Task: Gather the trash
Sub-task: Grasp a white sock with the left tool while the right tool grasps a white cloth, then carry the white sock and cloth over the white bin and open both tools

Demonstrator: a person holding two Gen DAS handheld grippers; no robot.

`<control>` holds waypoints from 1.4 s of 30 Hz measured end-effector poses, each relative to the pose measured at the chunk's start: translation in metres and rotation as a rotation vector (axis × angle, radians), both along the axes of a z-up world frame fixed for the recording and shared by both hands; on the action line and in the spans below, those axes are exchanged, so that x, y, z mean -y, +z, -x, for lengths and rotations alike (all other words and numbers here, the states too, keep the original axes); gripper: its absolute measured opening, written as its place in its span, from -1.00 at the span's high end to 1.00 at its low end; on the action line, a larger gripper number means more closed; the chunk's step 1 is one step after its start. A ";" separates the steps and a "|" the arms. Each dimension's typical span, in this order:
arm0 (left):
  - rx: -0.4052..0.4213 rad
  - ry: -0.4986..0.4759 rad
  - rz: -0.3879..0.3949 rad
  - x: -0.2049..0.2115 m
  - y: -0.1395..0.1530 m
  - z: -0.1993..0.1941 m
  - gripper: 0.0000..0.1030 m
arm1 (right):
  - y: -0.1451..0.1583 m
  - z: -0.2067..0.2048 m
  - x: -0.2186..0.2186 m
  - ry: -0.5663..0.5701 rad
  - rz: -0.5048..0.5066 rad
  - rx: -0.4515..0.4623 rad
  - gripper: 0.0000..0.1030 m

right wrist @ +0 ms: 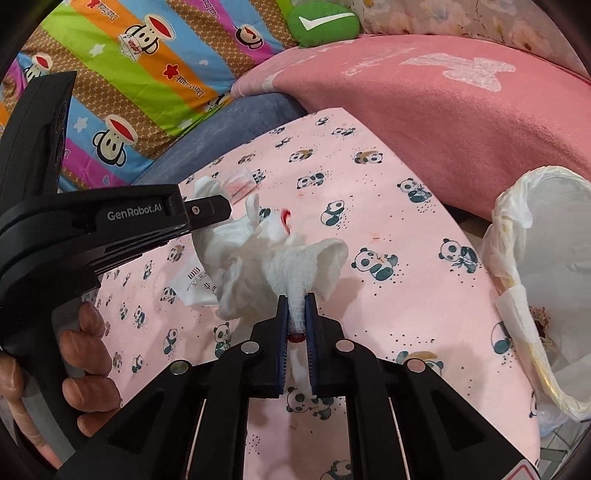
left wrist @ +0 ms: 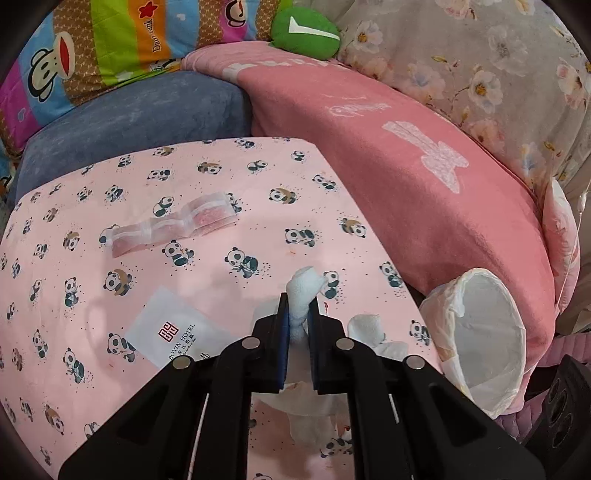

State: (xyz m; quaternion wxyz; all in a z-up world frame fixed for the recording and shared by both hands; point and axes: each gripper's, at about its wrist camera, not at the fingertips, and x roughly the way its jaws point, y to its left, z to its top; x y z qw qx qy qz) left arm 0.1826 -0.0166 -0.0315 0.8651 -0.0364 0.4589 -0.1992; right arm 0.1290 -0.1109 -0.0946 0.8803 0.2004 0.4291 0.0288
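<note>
Left gripper (left wrist: pixel 298 308) pinches crumpled tissue (left wrist: pixel 303 295), fingers level above panda sheet (left wrist: pixel 221 177). Right gripper (right wrist: pixel 295 308) clamps same tissue wad (right wrist: pixel 295 258), beside lined bin (right wrist: pixel 546 295).

**Bedding and soft furnishings on site**

Pink panda-print sheet (left wrist: pixel 207 221) covers the work surface. Behind it: a blue-grey cushion (left wrist: pixel 129 118), a pink towel-covered pillow (left wrist: pixel 424 177), a striped monkey-print quilt (right wrist: pixel 147 81), a floral duvet (left wrist: pixel 480 66) and a green plush (left wrist: pixel 304 33).

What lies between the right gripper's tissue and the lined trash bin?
In the right wrist view, only bare panda-print cloth lies between the tissue in the right gripper and the trash bin.
</note>
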 end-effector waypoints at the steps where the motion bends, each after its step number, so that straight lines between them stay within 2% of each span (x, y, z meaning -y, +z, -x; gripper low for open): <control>1: 0.011 -0.005 0.002 0.002 0.007 0.005 0.83 | 0.004 0.003 0.002 -0.005 0.002 0.008 0.80; 12: 0.102 -0.065 0.026 0.027 0.053 0.044 0.84 | 0.061 0.053 0.044 -0.108 0.027 0.137 0.80; 22: 0.144 -0.149 0.033 0.069 0.074 0.068 0.84 | 0.094 0.087 0.098 -0.230 0.047 0.206 0.80; 32: 0.145 -0.269 0.020 0.130 0.074 0.087 0.83 | 0.097 0.120 0.158 -0.355 0.036 0.219 0.80; 42: 0.128 -0.365 -0.003 0.182 0.065 0.101 0.83 | 0.085 0.143 0.208 -0.441 0.022 0.205 0.80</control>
